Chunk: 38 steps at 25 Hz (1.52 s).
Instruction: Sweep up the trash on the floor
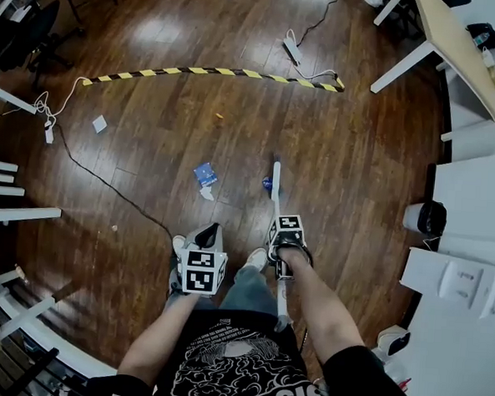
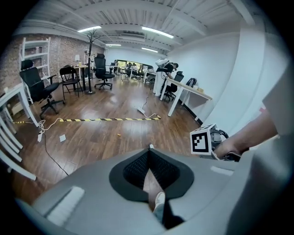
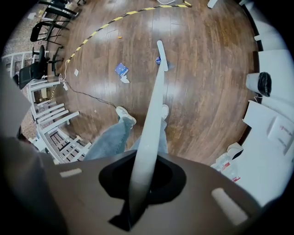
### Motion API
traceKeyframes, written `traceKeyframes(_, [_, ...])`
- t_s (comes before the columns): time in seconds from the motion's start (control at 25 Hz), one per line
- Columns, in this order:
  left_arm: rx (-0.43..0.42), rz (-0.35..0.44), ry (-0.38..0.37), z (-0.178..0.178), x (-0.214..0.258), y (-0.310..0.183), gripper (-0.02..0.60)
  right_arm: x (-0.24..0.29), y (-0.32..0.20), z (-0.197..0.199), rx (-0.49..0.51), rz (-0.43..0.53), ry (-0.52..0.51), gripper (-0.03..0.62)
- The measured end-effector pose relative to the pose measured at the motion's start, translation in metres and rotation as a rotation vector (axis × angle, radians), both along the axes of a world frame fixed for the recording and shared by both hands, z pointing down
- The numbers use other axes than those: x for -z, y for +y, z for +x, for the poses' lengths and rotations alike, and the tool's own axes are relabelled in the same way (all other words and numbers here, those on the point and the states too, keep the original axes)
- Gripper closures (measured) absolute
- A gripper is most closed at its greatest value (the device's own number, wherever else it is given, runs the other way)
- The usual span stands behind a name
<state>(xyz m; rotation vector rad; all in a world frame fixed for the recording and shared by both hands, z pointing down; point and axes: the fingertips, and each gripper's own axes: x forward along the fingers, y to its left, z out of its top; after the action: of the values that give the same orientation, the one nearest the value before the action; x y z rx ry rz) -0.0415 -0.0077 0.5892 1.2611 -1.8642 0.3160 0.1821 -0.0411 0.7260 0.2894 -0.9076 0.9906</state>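
Note:
My right gripper (image 1: 281, 230) (image 3: 146, 160) is shut on a long white broom handle (image 1: 276, 199) (image 3: 154, 105). The handle slants down to the wooden floor ahead of the person's feet, and its far end lies next to a small blue scrap (image 1: 267, 184) (image 3: 158, 60). A blue wrapper (image 1: 205, 174) (image 3: 121, 69) with a white scrap (image 1: 208, 193) beside it lies left of the handle. Further off lie a white paper (image 1: 99, 124) (image 2: 62, 137) and an orange bit (image 1: 219, 116) (image 2: 118, 135). My left gripper (image 1: 209, 232) (image 2: 149, 148) hangs by the left leg, jaws together at the tips, holding nothing.
A yellow-black tape strip (image 1: 213, 71) crosses the floor ahead, with a power strip (image 1: 292, 49) and cables beyond it. A black cable (image 1: 106, 184) runs at the left by white shelving (image 1: 4, 213). White table legs (image 1: 402, 64), cabinets and a small bin (image 1: 426, 218) line the right.

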Motion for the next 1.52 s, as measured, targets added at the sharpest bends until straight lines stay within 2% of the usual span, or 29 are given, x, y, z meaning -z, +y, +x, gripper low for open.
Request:
traceKeyframes(0.28, [-0.094,0.010,0.021,-0.062,-0.004,0.048,0.575,0.009,0.073,-0.077,-0.085,-0.017,0.000,0.572])
traceKeyframes(0.44, [-0.104,0.017,0.018,-0.102,-0.006,0.068,0.577,0.011,0.110,-0.119,-0.099,-0.033,-0.017,0.572])
traceKeyframes(0.64, [-0.091,0.032,0.036,-0.131,-0.002,0.084,0.575,0.021,0.144,-0.150,-0.078,-0.053,-0.030,0.577])
traceKeyframes(0.84, [-0.086,0.051,0.048,-0.142,-0.001,0.091,0.575,0.026,0.158,-0.165,-0.056,-0.050,-0.035,0.591])
traceKeyframes(1.16, [-0.070,0.068,0.075,-0.146,-0.003,0.101,0.575,0.032,0.158,-0.162,-0.037,-0.022,-0.053,0.594])
traceKeyframes(1.36, [-0.068,0.080,0.065,-0.153,0.001,0.104,0.575,0.043,0.152,-0.153,0.067,0.026,-0.083,0.594])
traceKeyframes(1.52, [-0.037,0.089,0.050,-0.168,0.007,0.111,0.575,0.053,0.149,-0.167,0.119,0.039,-0.152,0.594])
